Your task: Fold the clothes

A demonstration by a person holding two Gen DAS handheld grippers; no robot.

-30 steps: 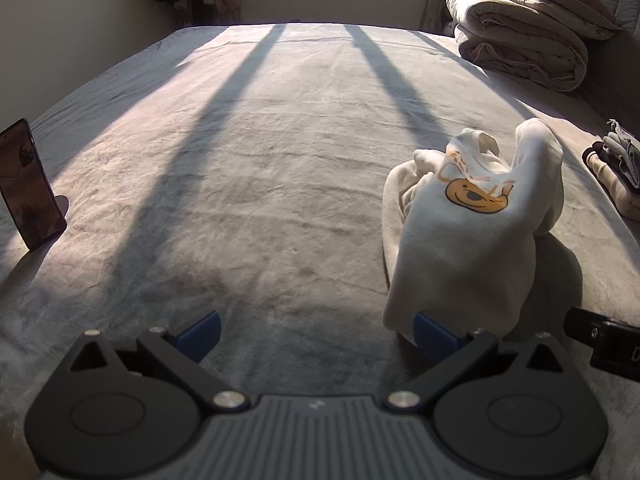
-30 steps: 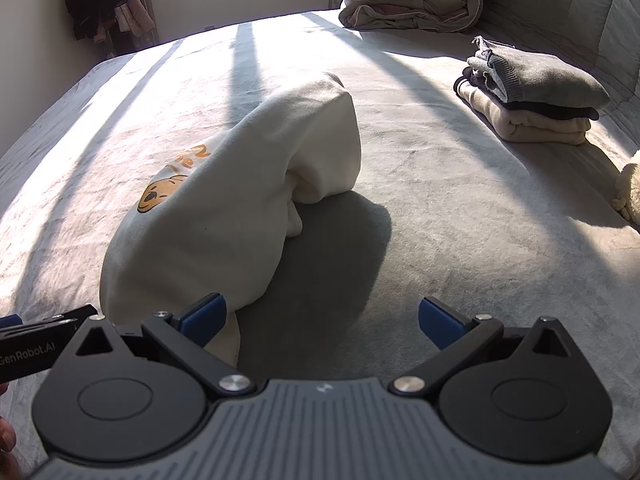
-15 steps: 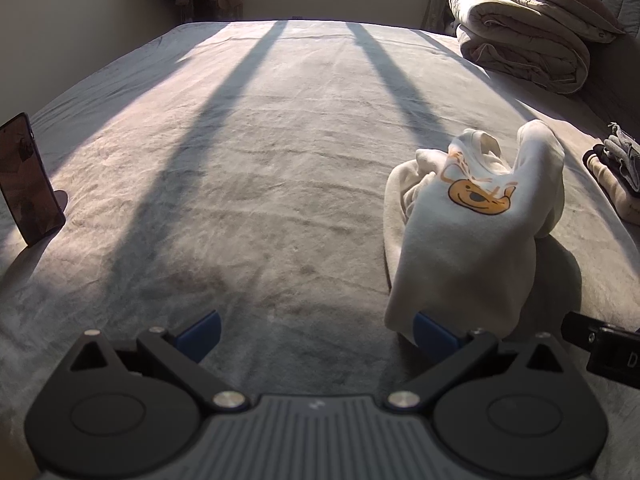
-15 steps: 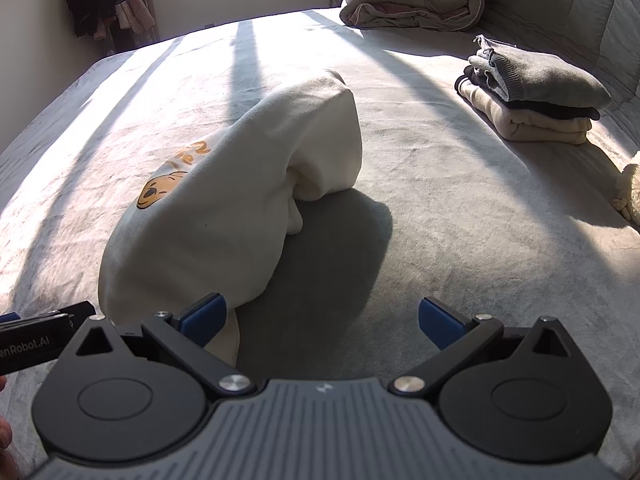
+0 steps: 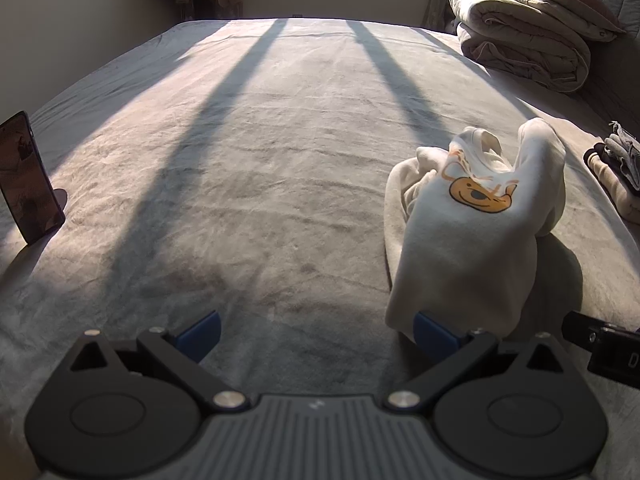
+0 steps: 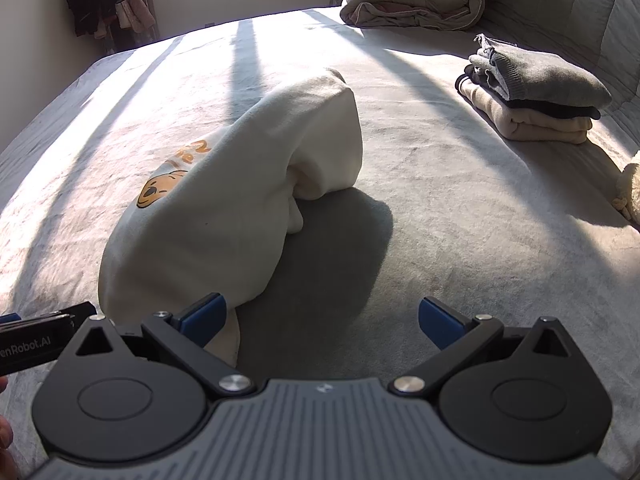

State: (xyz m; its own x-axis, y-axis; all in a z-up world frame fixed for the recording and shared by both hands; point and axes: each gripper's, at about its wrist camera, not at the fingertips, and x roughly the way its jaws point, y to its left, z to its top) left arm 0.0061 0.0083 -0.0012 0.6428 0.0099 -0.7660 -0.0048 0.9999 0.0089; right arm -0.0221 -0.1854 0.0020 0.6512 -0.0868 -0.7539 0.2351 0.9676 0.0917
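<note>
Since the cream sweatshirt (image 5: 472, 240) with the bear print lies bunched on the grey bedspread (image 5: 248, 168) at 2 o'clock from the left gripper (image 5: 316, 330) and 11 o'clock from the right gripper (image 6: 322, 320), its long axis runs away between them. Both spread wide, empty; each inner pad just touches the hem.

The left gripper (image 5: 316, 330) is sitting low and level with its jaws spread wide, the blue fingertips (image 5: 199, 332) standing well apart and gripping nothing. The right gripper (image 6: 322, 318) is holding the same attitude just beside it, jaws fully spread, its blue fingertips (image 6: 440, 322) clamping nothing. Part of a hand (image 6: 5, 436) is showing at the lower left edge of the right wrist view.
</note>
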